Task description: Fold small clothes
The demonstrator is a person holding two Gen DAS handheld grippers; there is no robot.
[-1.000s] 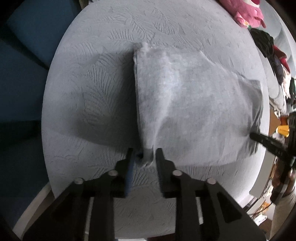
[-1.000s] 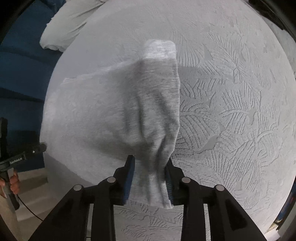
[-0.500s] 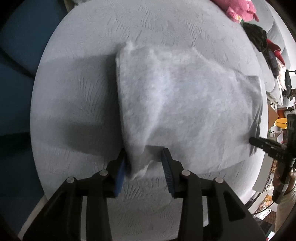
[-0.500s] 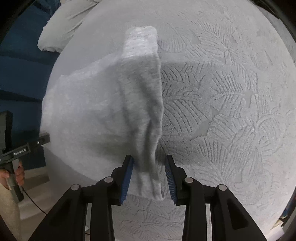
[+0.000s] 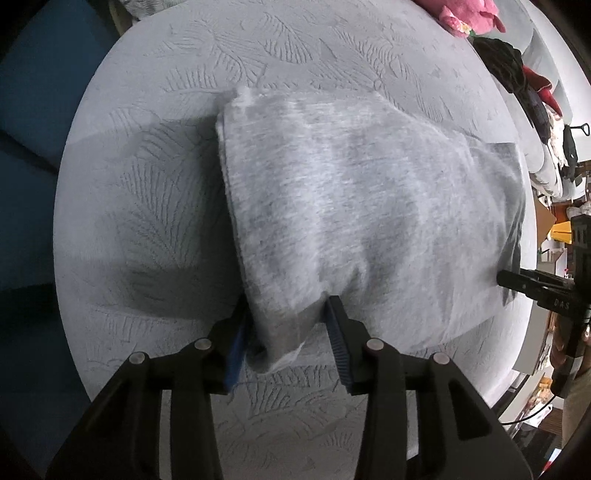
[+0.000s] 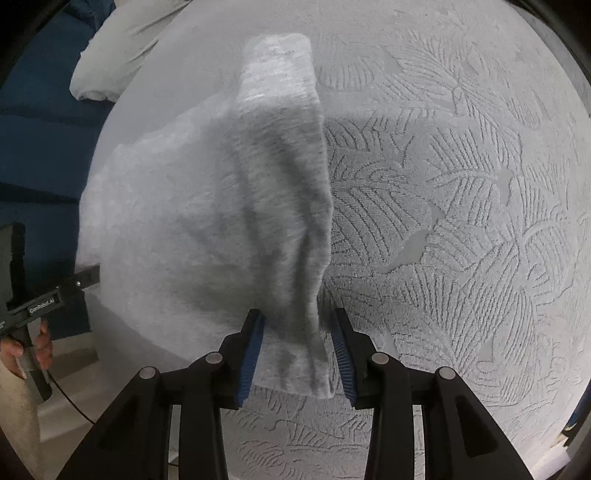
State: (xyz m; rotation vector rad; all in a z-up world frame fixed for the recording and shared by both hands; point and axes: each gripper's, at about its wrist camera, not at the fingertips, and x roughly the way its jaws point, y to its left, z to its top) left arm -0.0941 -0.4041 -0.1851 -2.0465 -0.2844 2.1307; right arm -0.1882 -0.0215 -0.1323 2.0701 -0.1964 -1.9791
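A light grey knit garment (image 5: 351, 203) lies folded on a pale grey bedspread (image 5: 147, 206) with a pressed leaf pattern. My left gripper (image 5: 288, 317) points steeply down over the garment's near left corner. Its jaws are opening, and the corner hangs slack between them with a gap at the right pad. In the right wrist view the same garment (image 6: 203, 221) rises in a creased ridge toward my right gripper (image 6: 297, 321). That gripper stands open around the near right corner, which touches the left pad and is clear of the right one.
A pile of pink (image 5: 469, 14) and dark clothes (image 5: 506, 62) lies at the far right of the bed. A white pillow (image 6: 122, 55) sits at the far left on blue bedding (image 6: 37, 147). A person's hand (image 6: 22, 347) holds a gripper handle at the bed's near edge.
Both pairs of jaws have widened and let go of the pinched corners. The cloth has slackened and spread between them. Neither hand has shifted much.
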